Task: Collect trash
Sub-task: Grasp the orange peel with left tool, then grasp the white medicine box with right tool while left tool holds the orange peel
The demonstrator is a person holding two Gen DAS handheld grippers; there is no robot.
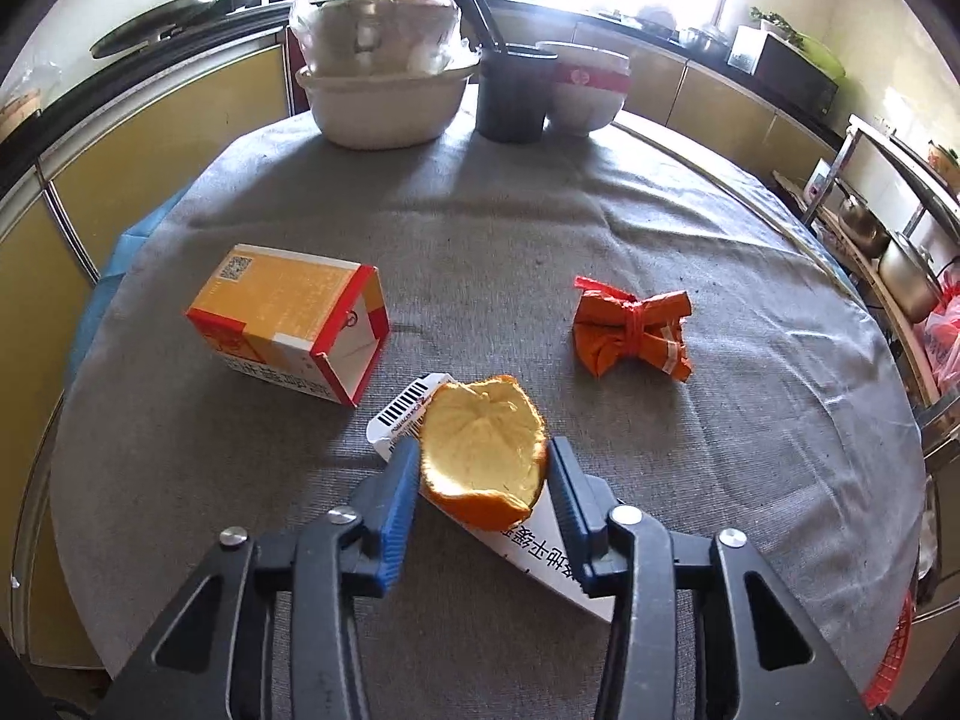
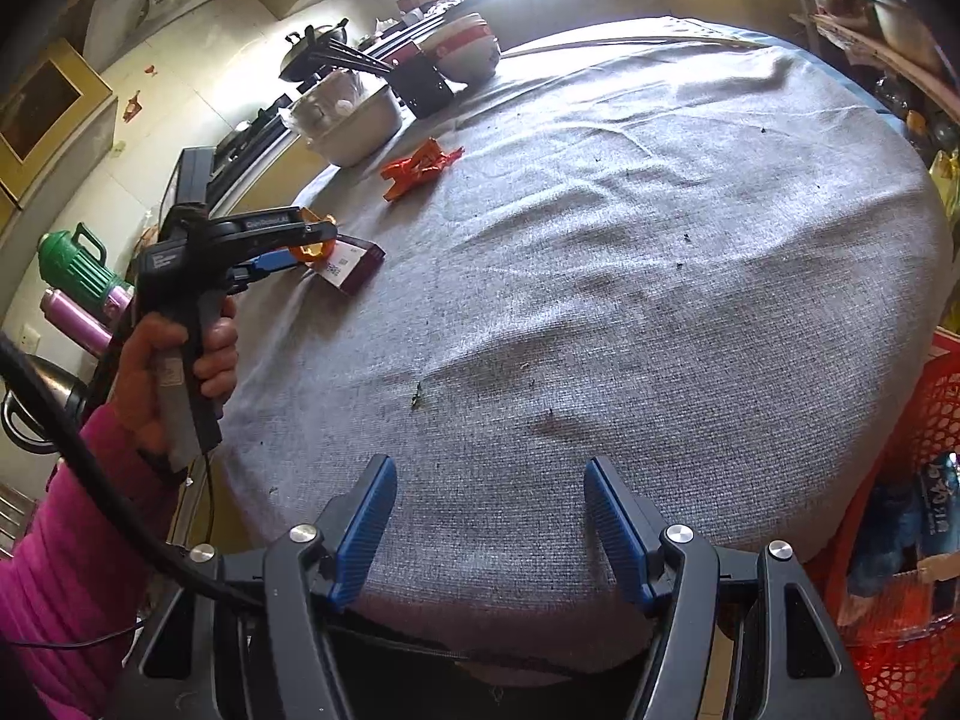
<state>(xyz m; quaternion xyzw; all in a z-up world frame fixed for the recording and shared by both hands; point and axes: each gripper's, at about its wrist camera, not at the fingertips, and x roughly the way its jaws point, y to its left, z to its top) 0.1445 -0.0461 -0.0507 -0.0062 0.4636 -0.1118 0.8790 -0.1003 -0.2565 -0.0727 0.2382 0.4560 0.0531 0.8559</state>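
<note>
A cupped piece of orange peel point(image 1: 480, 444) lies on a white barcoded paper point(image 1: 399, 414) on the grey tablecloth point(image 1: 480, 228). My left gripper point(image 1: 483, 456) is shut on the peel, with a blue pad against each side of it. An open orange carton point(image 1: 288, 324) lies to the left, and a knotted orange wrapper point(image 1: 630, 330) to the right. In the right wrist view a hand point(image 2: 150, 372) holds the left gripper point(image 2: 300, 252) at the table's left edge. My right gripper point(image 2: 489, 480) stands open over the near edge with nothing between its fingers.
A white basin point(image 1: 384, 102), a dark chopstick holder point(image 1: 510, 90) and a red-banded bowl point(image 1: 591, 87) stand at the table's far edge. A red mesh basket point(image 2: 924, 420) with bags in it stands beside the table on the right. Thermoses point(image 2: 78, 276) stand on the left.
</note>
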